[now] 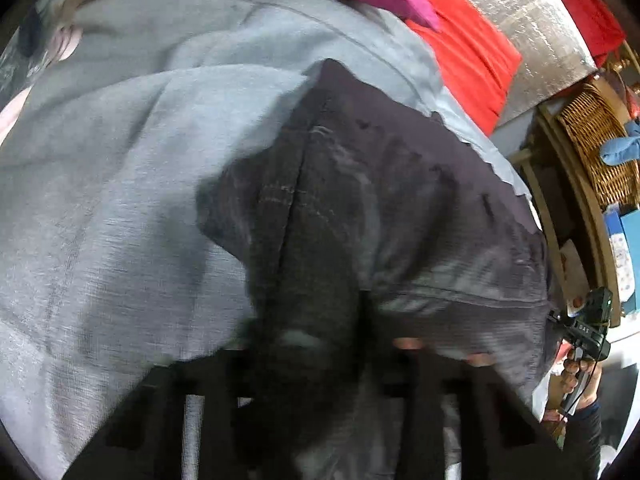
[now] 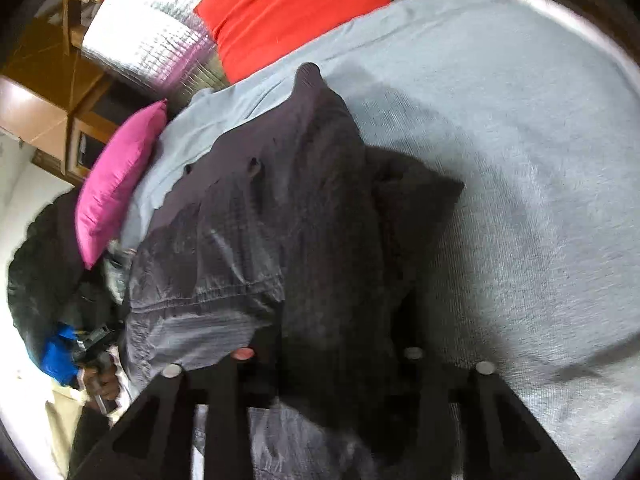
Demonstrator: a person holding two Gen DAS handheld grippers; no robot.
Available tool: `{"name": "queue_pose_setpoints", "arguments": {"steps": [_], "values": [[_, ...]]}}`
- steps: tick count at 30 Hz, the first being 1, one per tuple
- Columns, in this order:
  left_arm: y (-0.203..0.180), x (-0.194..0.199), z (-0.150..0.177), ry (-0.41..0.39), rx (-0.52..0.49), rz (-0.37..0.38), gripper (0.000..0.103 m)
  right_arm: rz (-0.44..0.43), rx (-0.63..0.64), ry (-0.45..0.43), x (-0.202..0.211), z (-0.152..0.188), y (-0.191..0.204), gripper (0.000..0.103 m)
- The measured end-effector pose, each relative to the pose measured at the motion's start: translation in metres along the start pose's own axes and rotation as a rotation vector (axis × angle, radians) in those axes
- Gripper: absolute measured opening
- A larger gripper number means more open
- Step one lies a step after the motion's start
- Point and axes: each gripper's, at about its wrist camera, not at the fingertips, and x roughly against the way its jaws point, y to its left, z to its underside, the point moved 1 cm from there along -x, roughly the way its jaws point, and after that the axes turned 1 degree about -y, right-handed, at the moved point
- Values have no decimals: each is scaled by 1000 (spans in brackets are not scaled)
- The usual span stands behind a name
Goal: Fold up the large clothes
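A dark grey garment (image 1: pixel 380 200) lies bunched on a bed covered by a light grey sheet (image 1: pixel 120 160). In the left wrist view its fabric rises into my left gripper (image 1: pixel 316 360), whose fingers are closed on a thick fold, their tips buried in the cloth. The right wrist view shows the same garment (image 2: pixel 300 220) with an elastic hem at its left. Another fold is pinched in my right gripper (image 2: pixel 326 360). Both grippers hold the near edge of the garment, side by side. A hand (image 1: pixel 576 376) grips the right gripper's handle at the far right edge.
A pink pillow (image 2: pixel 116 192) and a red pillow (image 2: pixel 288 12) lie at the head of the bed, on a silver quilted cover (image 2: pixel 152 32). A wicker basket (image 1: pixel 596 140) stands beside the bed. Wooden furniture (image 2: pixel 52 92) is behind. The grey sheet (image 2: pixel 520 160) spreads out to the right.
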Motion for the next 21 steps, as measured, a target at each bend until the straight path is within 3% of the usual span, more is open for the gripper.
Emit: {"name": "queue_pose_setpoints", "arguments": {"steps": [2, 4, 10, 13, 16, 18, 21], "values": [[-11, 8, -1, -22, -32, -44, 20, 31, 31, -13, 11, -3, 13, 17], [-30, 28, -3, -69, -76, -80, 17, 41, 57, -41, 26, -6, 28, 14], [-91, 117, 6, -225, -200, -65, 16, 51, 204, -116, 90, -8, 87, 11], [-102, 154, 34, -282, -223, -27, 16, 39, 261, -160, 134, 6, 104, 11], [-94, 166, 72, -293, -205, 16, 16, 37, 267, -189, 164, 34, 95, 11], [-80, 168, 96, -281, -186, 32, 16, 30, 253, -186, 173, 58, 80, 11], [-61, 138, 139, -237, -145, 44, 17, 27, 219, -161, 165, 97, 55, 11]]}}
